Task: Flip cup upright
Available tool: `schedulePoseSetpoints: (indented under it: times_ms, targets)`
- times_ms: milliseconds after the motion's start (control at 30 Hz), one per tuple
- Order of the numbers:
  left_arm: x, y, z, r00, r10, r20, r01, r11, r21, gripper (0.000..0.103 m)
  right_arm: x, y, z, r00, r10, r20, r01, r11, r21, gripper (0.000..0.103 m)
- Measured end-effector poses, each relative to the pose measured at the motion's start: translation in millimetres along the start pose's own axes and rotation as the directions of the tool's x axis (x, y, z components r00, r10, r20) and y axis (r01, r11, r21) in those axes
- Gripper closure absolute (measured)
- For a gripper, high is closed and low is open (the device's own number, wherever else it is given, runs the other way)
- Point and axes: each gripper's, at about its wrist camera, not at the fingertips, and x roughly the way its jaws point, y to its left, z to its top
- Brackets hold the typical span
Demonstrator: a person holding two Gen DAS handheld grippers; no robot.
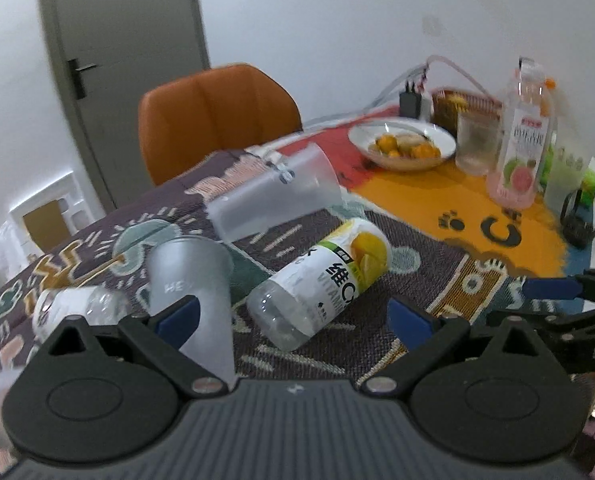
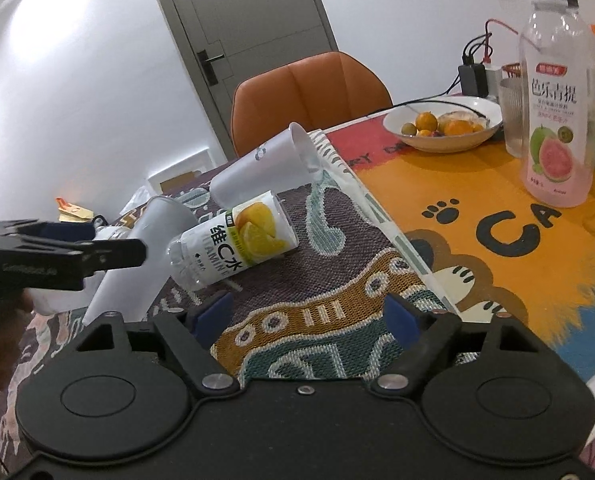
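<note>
Hiding the near frosted cup's (image 1: 193, 280) base, left gripper (image 1: 293, 316) wide; right gripper (image 2: 309, 312) likewise.

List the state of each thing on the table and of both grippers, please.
Near cup: on its side, between the left fingers, not gripped.
Far cup: on its side.
Lemon bottle: lying, looks empty.
Small bottle: lying.
Guava bottle: upright, capped.
Glass: upright.
Bowl: holds fruit.
Left gripper: open.
Right gripper: open, holds nothing.
</note>
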Motion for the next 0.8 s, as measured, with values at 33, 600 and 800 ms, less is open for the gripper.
schedulePoseSetpoints:
  times_ms: [33, 600, 800]
  targets:
    - [7, 0, 4, 1.0, -0.005, -0.015, 0.005, 1.0, 0.008, 0.005, 2, -2, 0, 1.0, 0.003, -0.005, -0.003, 1.0, 0.007, 0.025]
    - [89, -40, 45, 0.969, -0.082, -0.232, 0.155, 0.935, 0.318, 0.009, 32, -30, 4, 0.999, -0.02, -0.041, 0.023, 0.996, 0.087, 0.048]
    - [115, -52, 45, 0.96, -0.066, -0.272, 0.184, 0.881, 0.435, 0.011, 35, -28, -1, 0.999, -0.014, -0.052, 0.018, 0.997, 0.081, 0.048]
